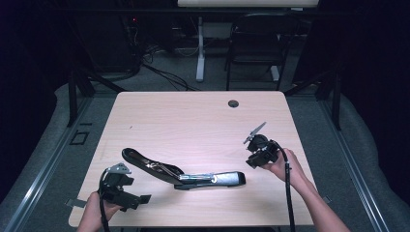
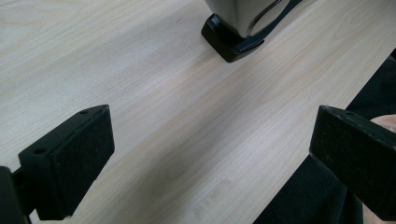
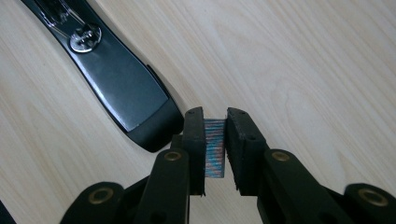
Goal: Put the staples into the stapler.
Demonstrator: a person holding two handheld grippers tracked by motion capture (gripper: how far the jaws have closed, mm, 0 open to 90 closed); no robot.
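A black stapler (image 1: 183, 174) lies swung open on the wooden table (image 1: 193, 121), its top arm (image 1: 145, 162) angled up to the left and its silver-topped part (image 1: 217, 179) flat to the right. My right gripper (image 1: 252, 161) hovers just right of that end, shut on a short strip of staples (image 3: 215, 147) that stands between its pads above the stapler's rounded black end (image 3: 126, 88). At the front left corner my left gripper (image 1: 138, 199) stands wide open with nothing between its pads (image 2: 70, 163), and the stapler's end (image 2: 233, 28) lies ahead of it.
A round cable hole (image 1: 233, 103) sits near the table's far edge. Behind the table stand a black chair (image 1: 256, 43) and a white desk leg (image 1: 199, 48). The table's front edge and dark clothing (image 2: 317, 196) lie close under my left gripper.
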